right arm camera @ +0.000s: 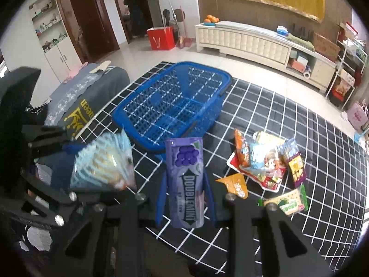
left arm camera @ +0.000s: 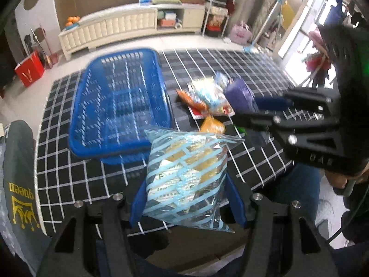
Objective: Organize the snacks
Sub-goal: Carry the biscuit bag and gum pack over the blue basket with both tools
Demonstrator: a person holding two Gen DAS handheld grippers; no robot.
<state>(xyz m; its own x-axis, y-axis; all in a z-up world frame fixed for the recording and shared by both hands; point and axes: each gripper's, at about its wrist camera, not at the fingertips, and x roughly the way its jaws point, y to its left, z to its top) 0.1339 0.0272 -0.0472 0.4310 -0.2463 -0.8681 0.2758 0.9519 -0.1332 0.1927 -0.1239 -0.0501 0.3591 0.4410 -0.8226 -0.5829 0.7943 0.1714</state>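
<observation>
My left gripper is shut on a clear bag with light-blue stripes, held above the near edge of the checked table. That bag and the left gripper also show at the left of the right wrist view. My right gripper is shut on a purple Doublemint gum bottle, upright between its blue pads. In the left wrist view the right gripper and the purple bottle appear at the right. The empty blue basket stands on the table ahead.
A pile of several snack packets lies on the black-and-white checked tablecloth, right of the basket. An orange packet and a green one lie nearer. A grey garment lies at the left. A person stands in the far doorway.
</observation>
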